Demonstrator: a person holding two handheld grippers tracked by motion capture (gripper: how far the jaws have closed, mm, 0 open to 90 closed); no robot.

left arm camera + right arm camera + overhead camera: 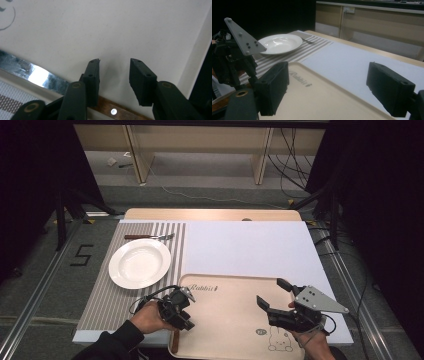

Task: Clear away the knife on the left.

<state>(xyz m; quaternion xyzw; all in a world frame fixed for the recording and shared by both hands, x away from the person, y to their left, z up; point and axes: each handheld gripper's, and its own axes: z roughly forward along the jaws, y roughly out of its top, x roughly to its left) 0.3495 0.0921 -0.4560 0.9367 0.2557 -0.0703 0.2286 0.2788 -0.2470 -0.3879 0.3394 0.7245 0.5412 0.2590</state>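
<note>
Two tongs stand open, holding nothing: left tongs over a knife at the tray rim, right tongs above the tray. Knife likely awaits placing beside the plate.

1. A white plate sits empty on a striped mat.
2. A fork lies on the mat just behind the plate, tines to the right.
3. A white sheet covers the table right of the mat.
4. Cables trail on the floor beyond.
</note>
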